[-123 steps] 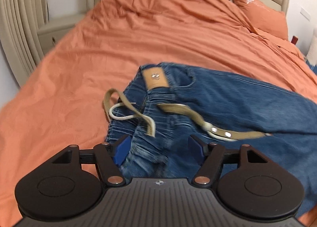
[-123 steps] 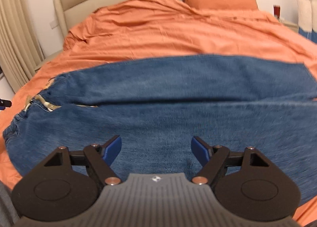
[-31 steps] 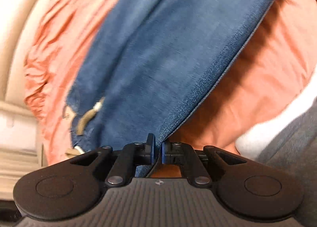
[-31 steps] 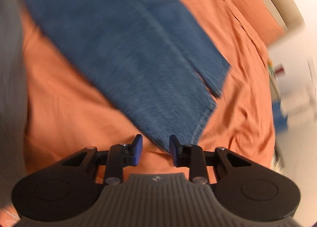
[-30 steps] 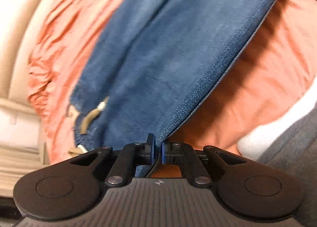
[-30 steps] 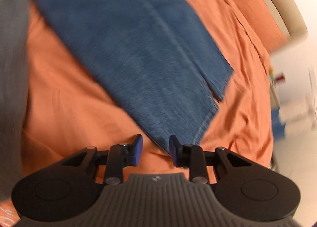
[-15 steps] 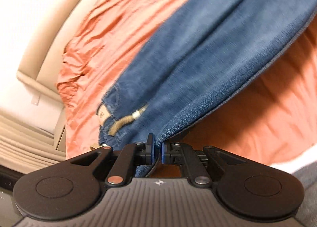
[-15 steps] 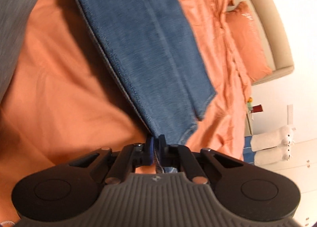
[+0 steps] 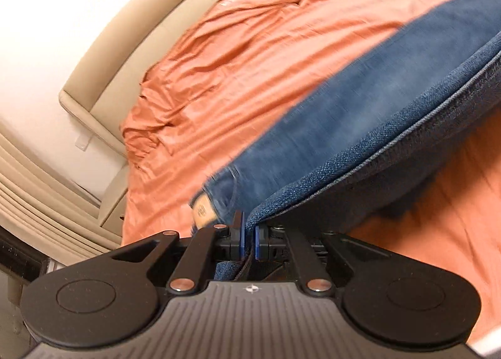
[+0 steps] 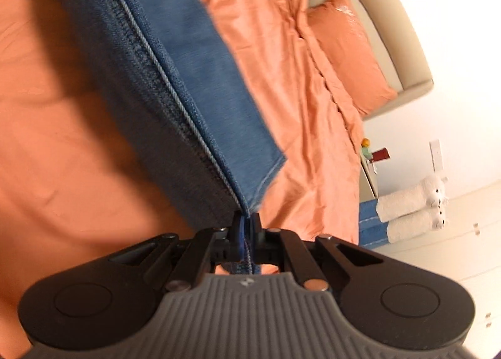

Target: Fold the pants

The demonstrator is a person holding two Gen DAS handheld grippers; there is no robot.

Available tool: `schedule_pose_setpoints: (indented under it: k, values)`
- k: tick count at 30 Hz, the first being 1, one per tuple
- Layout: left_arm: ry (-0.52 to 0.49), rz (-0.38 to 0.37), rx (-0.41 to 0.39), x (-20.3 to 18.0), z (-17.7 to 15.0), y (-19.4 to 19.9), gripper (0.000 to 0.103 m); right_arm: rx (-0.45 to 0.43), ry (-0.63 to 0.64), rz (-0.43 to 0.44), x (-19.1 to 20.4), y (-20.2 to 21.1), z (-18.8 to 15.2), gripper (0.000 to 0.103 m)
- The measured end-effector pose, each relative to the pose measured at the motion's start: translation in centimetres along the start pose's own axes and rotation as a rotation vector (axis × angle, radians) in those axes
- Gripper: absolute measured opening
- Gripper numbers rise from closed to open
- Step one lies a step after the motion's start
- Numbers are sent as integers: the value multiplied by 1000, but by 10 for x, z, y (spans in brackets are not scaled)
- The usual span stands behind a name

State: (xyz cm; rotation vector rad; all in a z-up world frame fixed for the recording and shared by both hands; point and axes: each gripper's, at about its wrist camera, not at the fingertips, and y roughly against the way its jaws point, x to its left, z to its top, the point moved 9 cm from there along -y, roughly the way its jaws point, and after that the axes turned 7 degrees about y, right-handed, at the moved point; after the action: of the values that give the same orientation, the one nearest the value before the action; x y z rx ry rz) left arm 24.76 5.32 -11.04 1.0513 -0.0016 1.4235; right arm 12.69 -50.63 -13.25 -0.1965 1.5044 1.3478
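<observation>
Left wrist only: jeans' (image 9: 360,127) leather patch (image 9: 204,211).

The denim pants (image 9: 360,127) are seen in mid blue, with a paler stitched seam along the edge and a tan patch (image 9: 204,210) at the waistband. The wrinkled bed sheet (image 9: 250,55) is plain orange, and the rectangular pillow (image 10: 347,52) is matched to it, marked with a small white motif. The padded headboard (image 9: 141,23) is shown in beige. Each black plastic gripper (image 9: 248,236) (image 10: 246,232) is fitted with blue pads. The rolled towels (image 10: 410,205) are white.
</observation>
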Motion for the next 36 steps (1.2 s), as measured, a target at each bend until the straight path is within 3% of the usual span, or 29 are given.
schedule_pose_setpoints:
  k: [7, 14, 20, 24, 28, 33, 34, 35, 36]
  values:
    - [36, 14, 22, 24, 58, -45, 6, 23, -23, -32, -54, -47, 41, 0]
    - [19, 7, 88, 17, 95, -134, 6, 62, -55, -25, -89, -126, 84, 0]
    - [-1, -48, 185, -10, 90, -217, 10, 141, -36, 54, -67, -216, 105, 0]
    - [-3, -65, 222, -21, 80, -252, 15, 165, -23, 85, -56, -258, 114, 0]
    - [-21, -70, 223, -31, 72, -267, 15, 182, -6, 129, -42, -281, 116, 0]
    - [1, -65, 211, -31, 71, -269, 20, 182, -12, 120, -33, -282, 114, 0]
    - [5, -59, 207, -29, 73, -267, 29, 183, -15, 111, -33, -278, 113, 0]
    - [12, -45, 197, -26, 75, -264, 52, 186, -22, 98, -35, -274, 113, 0]
    - [24, -26, 179, -20, 78, -260, 69, 188, -36, 88, -37, -271, 113, 1]
